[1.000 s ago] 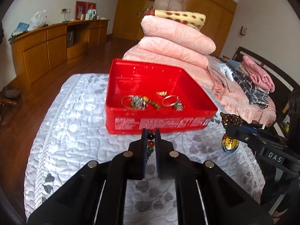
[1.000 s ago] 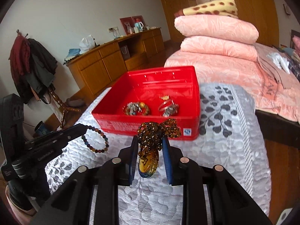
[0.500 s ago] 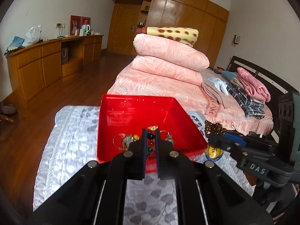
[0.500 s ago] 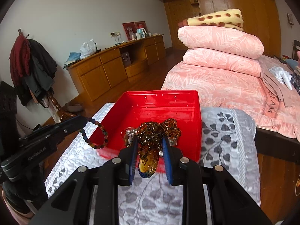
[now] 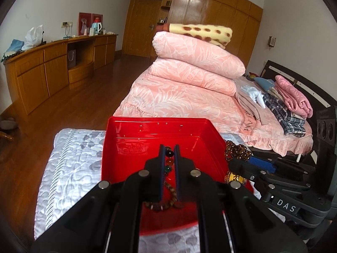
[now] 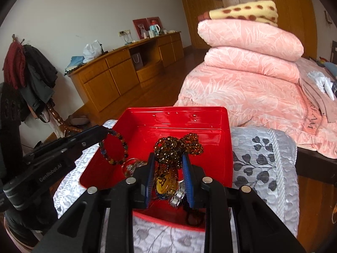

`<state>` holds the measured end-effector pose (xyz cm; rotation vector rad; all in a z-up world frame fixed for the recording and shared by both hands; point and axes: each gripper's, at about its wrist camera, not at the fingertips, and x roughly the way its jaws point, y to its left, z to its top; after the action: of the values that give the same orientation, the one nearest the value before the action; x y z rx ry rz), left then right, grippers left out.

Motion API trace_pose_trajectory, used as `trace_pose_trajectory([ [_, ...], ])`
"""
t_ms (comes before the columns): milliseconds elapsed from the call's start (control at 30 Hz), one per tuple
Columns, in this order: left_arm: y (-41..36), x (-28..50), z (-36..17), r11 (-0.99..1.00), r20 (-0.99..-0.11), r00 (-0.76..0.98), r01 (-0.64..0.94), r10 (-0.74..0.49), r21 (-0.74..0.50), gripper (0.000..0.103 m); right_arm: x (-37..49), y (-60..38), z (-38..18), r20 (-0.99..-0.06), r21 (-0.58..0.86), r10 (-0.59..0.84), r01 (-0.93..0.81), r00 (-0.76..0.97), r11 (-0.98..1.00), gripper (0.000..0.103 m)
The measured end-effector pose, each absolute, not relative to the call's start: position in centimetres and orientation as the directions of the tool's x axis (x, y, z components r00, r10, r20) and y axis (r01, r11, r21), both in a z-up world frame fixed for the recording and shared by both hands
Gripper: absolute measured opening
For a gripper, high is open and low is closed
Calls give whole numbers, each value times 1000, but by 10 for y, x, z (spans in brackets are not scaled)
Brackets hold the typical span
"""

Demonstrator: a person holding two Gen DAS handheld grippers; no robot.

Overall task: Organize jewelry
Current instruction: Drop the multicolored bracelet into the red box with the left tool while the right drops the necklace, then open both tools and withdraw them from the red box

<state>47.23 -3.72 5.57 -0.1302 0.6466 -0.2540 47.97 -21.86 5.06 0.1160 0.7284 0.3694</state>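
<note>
We see red box (image 6: 223,126) on grey quilted cover (image 6: 263,158), rings (image 6: 132,166) inside. Left gripper (image 5: 168,156) pinched tight on bracelet (image 6: 114,145) of mixed coloured beads, hanging over box. Right gripper (image 6: 168,166) narrowly parted, clamping amber bead necklace (image 6: 174,147) with yellow pendant (image 6: 165,184) over box.
</note>
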Motion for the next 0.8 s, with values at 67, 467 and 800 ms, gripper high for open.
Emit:
trace_pose_trajectory([
  [67, -40, 487, 47, 960, -598, 752, 193, -278, -203, 7, 494, -217, 42, -646, 231, 360, -278, 673, 932, 26],
  [467, -25, 505, 31, 968, -593, 769, 141, -238, -206, 70, 498, -236, 44, -615, 207, 299, -216, 730, 954, 55],
  [800, -17, 467, 65, 979, -515, 835, 125, -193, -163, 93, 451, -246, 67, -548, 143, 255, -211, 797, 967, 85],
])
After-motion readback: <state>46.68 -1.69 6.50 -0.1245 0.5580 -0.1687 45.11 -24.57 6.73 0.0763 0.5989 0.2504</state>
